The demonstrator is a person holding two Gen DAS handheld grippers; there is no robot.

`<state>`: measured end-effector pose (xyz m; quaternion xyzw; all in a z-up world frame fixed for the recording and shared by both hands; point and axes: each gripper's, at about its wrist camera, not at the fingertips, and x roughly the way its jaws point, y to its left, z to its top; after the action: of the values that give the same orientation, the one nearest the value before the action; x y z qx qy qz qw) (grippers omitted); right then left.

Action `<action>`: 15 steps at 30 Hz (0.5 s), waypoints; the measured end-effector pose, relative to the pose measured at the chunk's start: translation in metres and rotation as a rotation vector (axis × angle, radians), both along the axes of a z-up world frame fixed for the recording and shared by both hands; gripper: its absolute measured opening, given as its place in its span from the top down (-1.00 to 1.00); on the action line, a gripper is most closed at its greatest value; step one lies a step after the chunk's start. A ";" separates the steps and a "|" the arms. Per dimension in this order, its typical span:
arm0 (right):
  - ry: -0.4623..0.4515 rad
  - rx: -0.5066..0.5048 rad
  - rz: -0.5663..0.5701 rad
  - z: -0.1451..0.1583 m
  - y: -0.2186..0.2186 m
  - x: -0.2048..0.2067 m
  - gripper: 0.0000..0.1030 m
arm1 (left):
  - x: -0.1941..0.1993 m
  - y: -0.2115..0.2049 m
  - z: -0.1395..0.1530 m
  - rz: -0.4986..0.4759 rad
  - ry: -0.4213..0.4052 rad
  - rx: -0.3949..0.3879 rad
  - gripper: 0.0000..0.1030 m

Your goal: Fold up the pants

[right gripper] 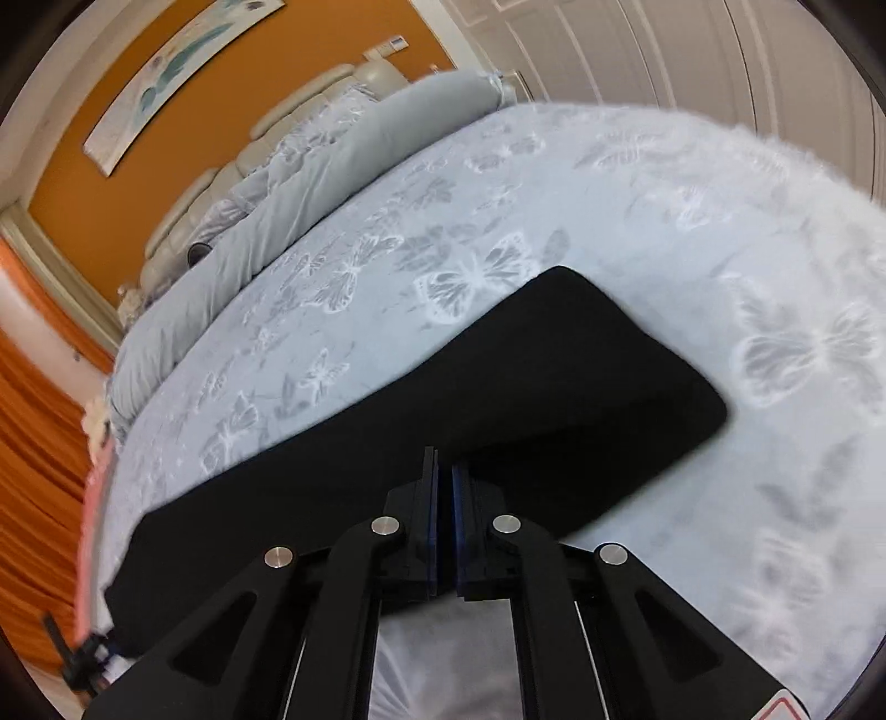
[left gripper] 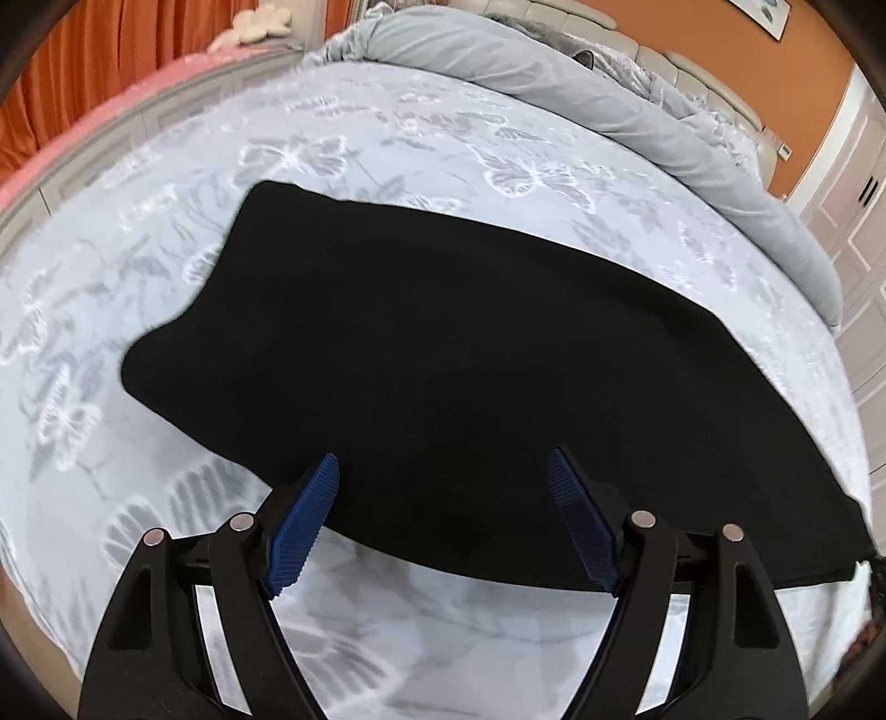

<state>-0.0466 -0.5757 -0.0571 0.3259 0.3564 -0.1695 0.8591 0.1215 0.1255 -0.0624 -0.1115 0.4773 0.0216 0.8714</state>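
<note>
Black pants (left gripper: 443,343) lie flat in a long band across the pale butterfly-print bed sheet (left gripper: 387,138). My left gripper (left gripper: 443,459) is open, its blue pads (left gripper: 304,526) spread wide just above the pants' near edge, with nothing pressed between them. In the right wrist view the pants (right gripper: 554,387) run from lower left to a rounded end at the right. My right gripper (right gripper: 443,462) is shut, pads together, its tips over the pants' near edge. Whether any cloth is caught between them is hidden.
A rolled grey duvet (left gripper: 554,72) lies along the head of the bed, against a cream headboard (right gripper: 299,122). Orange curtains (left gripper: 83,66) hang on one side and white wardrobe doors (right gripper: 664,44) stand on the other. Bare sheet (right gripper: 720,221) surrounds the pants.
</note>
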 end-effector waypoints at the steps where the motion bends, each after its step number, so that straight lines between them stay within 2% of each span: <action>1: 0.059 0.002 -0.003 -0.013 -0.002 -0.001 0.91 | 0.002 0.001 -0.001 -0.003 0.005 0.011 -0.56; 3: 0.143 0.034 -0.017 -0.037 -0.007 -0.001 0.75 | 0.004 0.004 -0.004 -0.002 0.017 0.009 -0.56; 4: 0.133 0.050 -0.020 -0.041 -0.008 -0.002 0.74 | 0.006 0.005 -0.004 -0.003 0.019 -0.002 -0.56; 6: 0.117 0.018 -0.029 -0.028 -0.006 -0.001 0.50 | 0.007 0.007 -0.003 -0.006 0.017 -0.011 -0.57; 7: 0.100 -0.014 -0.035 -0.020 -0.003 -0.001 0.04 | 0.007 0.006 -0.003 -0.008 0.017 -0.010 -0.58; 8: 0.087 -0.040 -0.038 -0.015 -0.001 0.000 -0.28 | 0.007 0.006 -0.003 -0.012 0.016 -0.010 -0.59; 10: 0.087 -0.077 -0.046 -0.013 -0.001 0.005 -0.33 | 0.007 0.006 -0.004 -0.016 0.017 -0.008 -0.60; 12: 0.095 -0.050 -0.064 -0.021 -0.011 0.010 -0.33 | 0.008 0.007 -0.005 -0.017 0.025 -0.004 -0.60; 13: 0.101 -0.026 -0.074 -0.028 -0.020 0.014 -0.28 | 0.008 0.006 -0.006 -0.018 0.027 -0.002 -0.60; 14: 0.105 -0.022 -0.083 -0.031 -0.025 0.016 0.45 | 0.009 0.006 -0.007 -0.022 0.033 0.003 -0.61; 15: 0.124 -0.041 -0.108 -0.030 -0.031 0.017 0.95 | 0.009 0.005 -0.008 -0.025 0.036 0.010 -0.61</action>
<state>-0.0298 -0.6072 -0.0876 0.3159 0.3871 -0.2426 0.8315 0.1308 0.1305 -0.0705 -0.1007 0.4942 0.0153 0.8634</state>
